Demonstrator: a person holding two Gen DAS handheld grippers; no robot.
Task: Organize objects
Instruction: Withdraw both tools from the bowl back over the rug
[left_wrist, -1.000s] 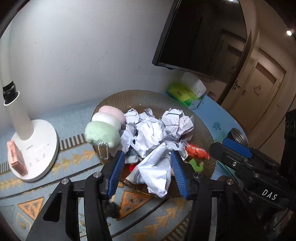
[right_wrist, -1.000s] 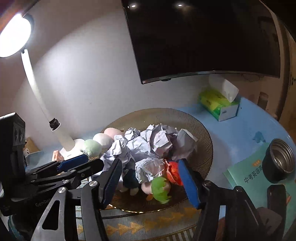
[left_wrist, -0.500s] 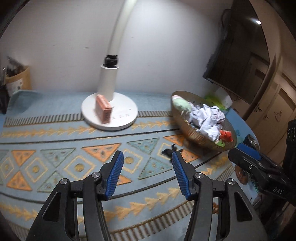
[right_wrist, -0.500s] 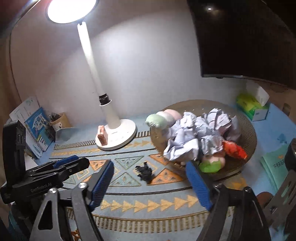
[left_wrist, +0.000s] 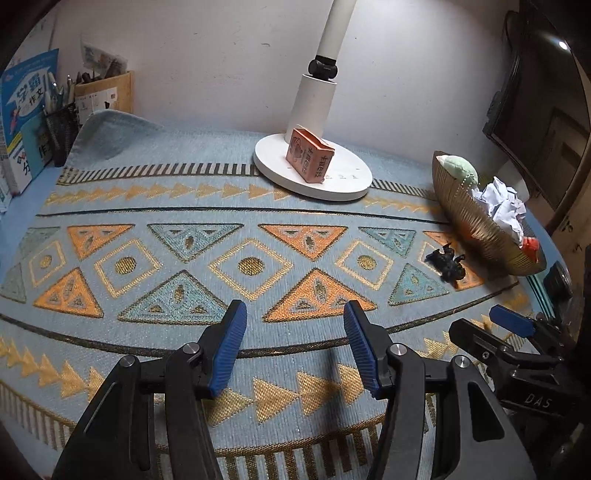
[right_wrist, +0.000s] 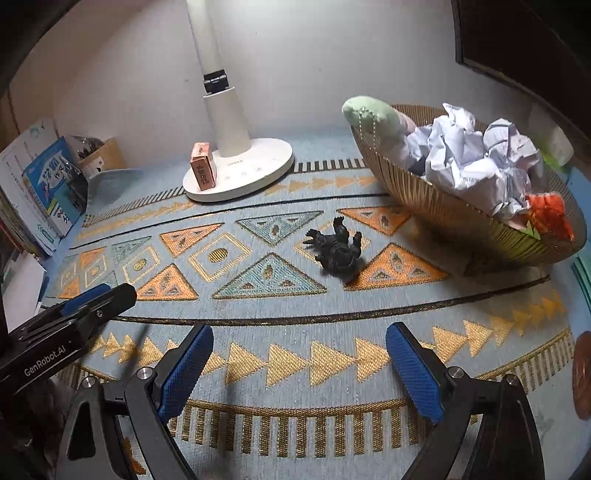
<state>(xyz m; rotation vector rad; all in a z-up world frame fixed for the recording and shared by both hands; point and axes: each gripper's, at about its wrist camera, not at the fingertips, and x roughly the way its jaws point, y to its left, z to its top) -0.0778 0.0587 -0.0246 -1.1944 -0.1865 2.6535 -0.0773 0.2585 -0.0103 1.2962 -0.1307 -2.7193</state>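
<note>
A small black toy figure (right_wrist: 334, 249) lies on its back on the patterned mat, just left of the gold ribbed basket (right_wrist: 424, 199). The basket holds crumpled paper (right_wrist: 476, 162), a green plush (right_wrist: 369, 110) at its rim and an orange-red toy (right_wrist: 548, 214). My right gripper (right_wrist: 300, 332) stands wide open over the mat, short of the figure, with nothing between its fingers. My left gripper (left_wrist: 293, 317) is open and empty too, further left over the mat. From there the figure (left_wrist: 447, 262) and basket (left_wrist: 476, 229) sit far right.
A white lamp base (left_wrist: 347, 184) stands at the back with an orange box (left_wrist: 310, 160) on it. Books (left_wrist: 22, 110) and a mesh pen holder (left_wrist: 61, 125) line the left wall. A dark screen hangs on the wall at right.
Both grippers pulled back from over the basket and swung left, down toward the mat. The right jaws widened a lot. The black figure now lies in plain view on the mat beside the basket.
</note>
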